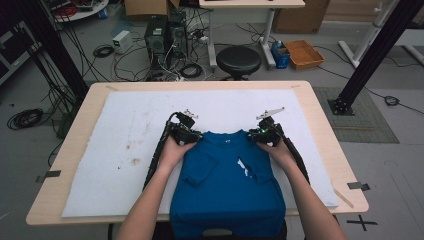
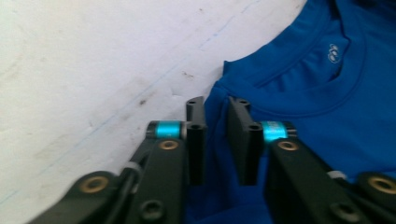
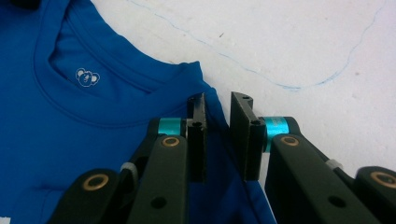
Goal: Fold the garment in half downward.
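A blue T-shirt [image 1: 225, 185] lies flat on the white mat [image 1: 125, 125], collar towards the far side, sleeves folded in, its lower part hanging over the near table edge. My left gripper [image 1: 194, 134] sits at the shirt's left shoulder corner. In the left gripper view the left gripper [image 2: 217, 103] has its jaws a little apart over the shoulder edge of the shirt [image 2: 327, 93], fabric showing in the gap. My right gripper [image 1: 256, 133] is at the right shoulder. There the right gripper [image 3: 219, 100] also stands slightly apart astride the shirt [image 3: 70, 121] edge, pads not pressing.
The mat covers most of the wooden table [image 1: 50, 200], with stains on its left half. Behind the table stand a black stool [image 1: 238, 60], computer towers [image 1: 156, 35] with cables, and an orange box [image 1: 304, 54]. Black frame posts [image 1: 370, 55] rise at both sides.
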`<action>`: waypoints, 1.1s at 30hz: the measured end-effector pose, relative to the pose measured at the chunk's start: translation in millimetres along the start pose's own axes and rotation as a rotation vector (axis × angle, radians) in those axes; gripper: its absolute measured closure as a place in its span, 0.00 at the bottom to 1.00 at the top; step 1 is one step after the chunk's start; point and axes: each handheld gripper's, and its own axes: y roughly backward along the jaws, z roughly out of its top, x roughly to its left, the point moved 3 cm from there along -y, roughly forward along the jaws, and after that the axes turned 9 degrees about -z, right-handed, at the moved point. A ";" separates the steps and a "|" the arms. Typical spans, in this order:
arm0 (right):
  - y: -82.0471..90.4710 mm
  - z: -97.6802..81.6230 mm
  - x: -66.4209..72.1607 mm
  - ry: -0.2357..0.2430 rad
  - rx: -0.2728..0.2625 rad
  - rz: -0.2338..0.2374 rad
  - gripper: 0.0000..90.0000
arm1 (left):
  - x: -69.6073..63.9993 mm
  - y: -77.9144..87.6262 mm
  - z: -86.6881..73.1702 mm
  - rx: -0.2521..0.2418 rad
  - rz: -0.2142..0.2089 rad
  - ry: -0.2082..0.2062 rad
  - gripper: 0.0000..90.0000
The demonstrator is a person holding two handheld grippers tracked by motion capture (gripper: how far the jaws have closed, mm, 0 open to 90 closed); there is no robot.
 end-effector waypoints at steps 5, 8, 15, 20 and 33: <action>-1.8 3.6 -2.0 -0.033 -0.003 0.005 0.70 | -0.7 -2.4 -0.5 0.013 0.033 0.002 0.66; -2.9 4.2 1.8 0.005 0.012 -0.009 0.83 | -4.5 -3.0 -0.7 0.021 0.054 -0.029 0.79; -2.2 8.3 5.7 0.034 -0.008 -0.023 0.98 | -8.6 -5.3 -0.2 0.011 0.049 -0.060 0.97; 0.0 18.5 -0.8 -0.006 -0.049 -0.032 0.99 | -0.3 -2.7 5.4 -0.033 0.062 -0.073 0.98; 37.8 45.5 -11.8 -0.023 -0.185 -0.057 0.99 | -6.0 39.1 35.9 -0.206 0.062 -0.173 0.97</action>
